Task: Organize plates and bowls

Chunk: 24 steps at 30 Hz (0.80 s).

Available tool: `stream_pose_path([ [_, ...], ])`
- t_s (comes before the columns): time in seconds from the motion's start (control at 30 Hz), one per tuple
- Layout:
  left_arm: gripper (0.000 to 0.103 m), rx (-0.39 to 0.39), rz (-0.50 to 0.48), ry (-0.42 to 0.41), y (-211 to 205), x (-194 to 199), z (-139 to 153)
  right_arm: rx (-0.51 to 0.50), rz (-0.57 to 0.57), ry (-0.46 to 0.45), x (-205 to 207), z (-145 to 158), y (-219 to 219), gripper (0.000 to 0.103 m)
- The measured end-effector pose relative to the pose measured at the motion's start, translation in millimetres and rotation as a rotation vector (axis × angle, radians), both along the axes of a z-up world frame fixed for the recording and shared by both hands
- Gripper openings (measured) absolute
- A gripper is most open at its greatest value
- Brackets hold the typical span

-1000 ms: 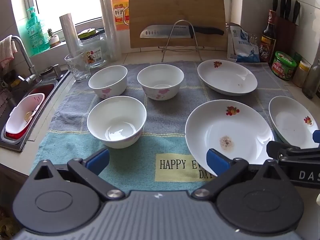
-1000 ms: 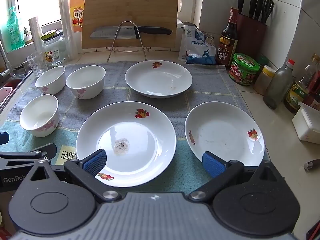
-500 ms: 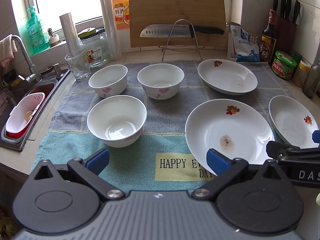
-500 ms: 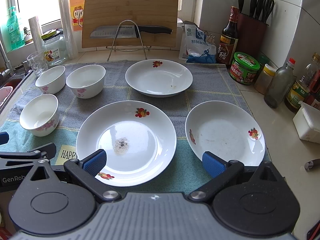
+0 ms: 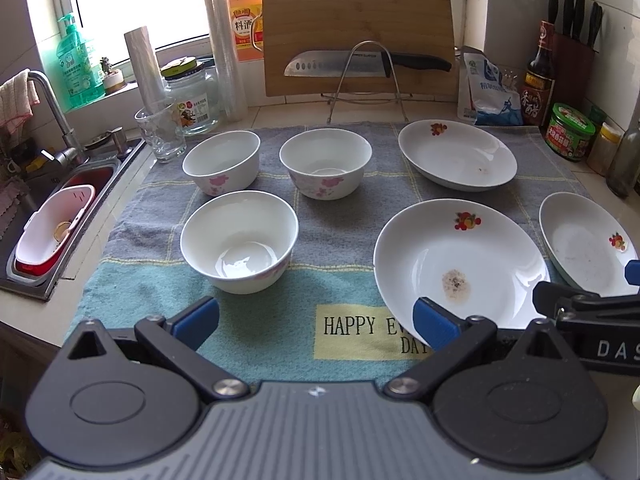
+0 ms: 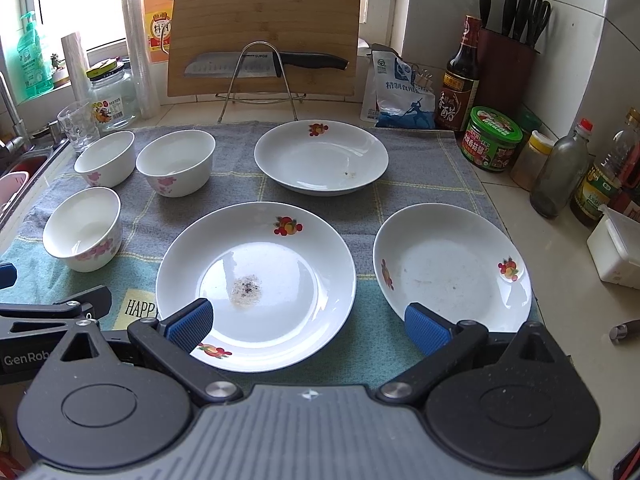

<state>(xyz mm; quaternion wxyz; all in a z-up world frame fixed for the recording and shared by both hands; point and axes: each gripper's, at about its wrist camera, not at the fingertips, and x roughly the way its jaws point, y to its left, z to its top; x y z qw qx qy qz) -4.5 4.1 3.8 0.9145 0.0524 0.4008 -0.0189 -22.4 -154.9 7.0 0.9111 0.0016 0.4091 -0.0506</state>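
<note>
Hovering level above the near edge of the towel, the left hand-held gripper points forward with fingers spread wide, released, grasping nothing. The right hand-held gripper sits just beside it at like height, likewise spread and empty, its fingertips over the near rims of two plates. On the towel-covered desk three bowls stand grouped at left. Three plates lie at right: the large plate bears a soiled patch, the right plate lies just beside it, and the far plate lies behind them.
</note>
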Motion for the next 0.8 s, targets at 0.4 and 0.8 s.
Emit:
stream_pose_path([
  [0.4, 0.102, 0.001, 0.0, -0.001, 0.1, -0.8, 1.4, 0.0, 0.001, -0.003, -0.8, 0.9, -0.3, 0.103],
  [0.8, 0.102, 0.001, -0.002, -0.002, 0.3, -0.8, 1.7, -0.002, 0.002, -0.006, -0.9, 1.5, 0.6, 0.103],
])
